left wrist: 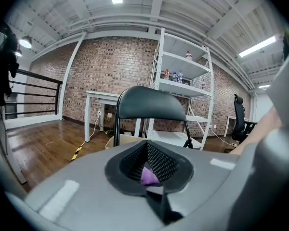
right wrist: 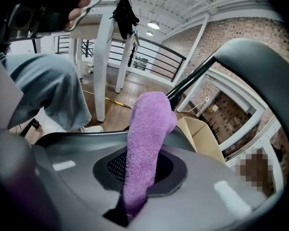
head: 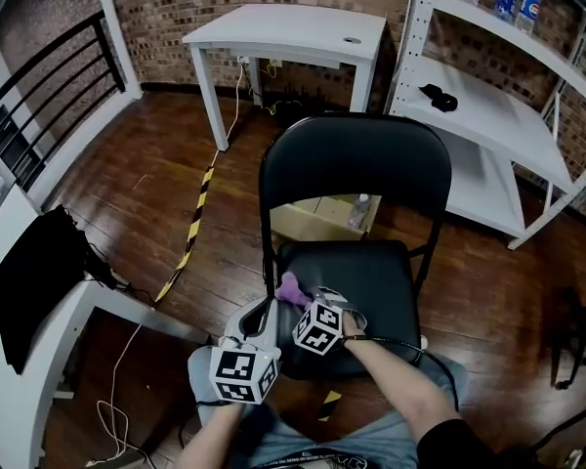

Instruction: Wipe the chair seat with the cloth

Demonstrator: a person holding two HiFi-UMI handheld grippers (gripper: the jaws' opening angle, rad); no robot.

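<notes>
A black folding chair stands in front of me, and I point at its seat (head: 371,286). Its backrest (left wrist: 147,105) fills the middle of the left gripper view. My right gripper (head: 301,299) is over the seat's front left corner, shut on a purple cloth (head: 291,288). That cloth (right wrist: 147,138) sticks up from between the jaws of the right gripper (right wrist: 137,177). My left gripper (head: 264,313) sits just left of the seat edge and is shut. A scrap of purple cloth (left wrist: 149,176) shows in the slit of the left gripper (left wrist: 150,170); I cannot tell whether it is pinched.
A white table (head: 283,29) stands behind the chair, with white shelving (head: 488,115) at the right. A cardboard box (head: 313,218) and a water bottle (head: 358,210) lie beneath the chair. A white desk (head: 39,360) is at my left, and yellow-black tape (head: 190,231) runs across the wood floor.
</notes>
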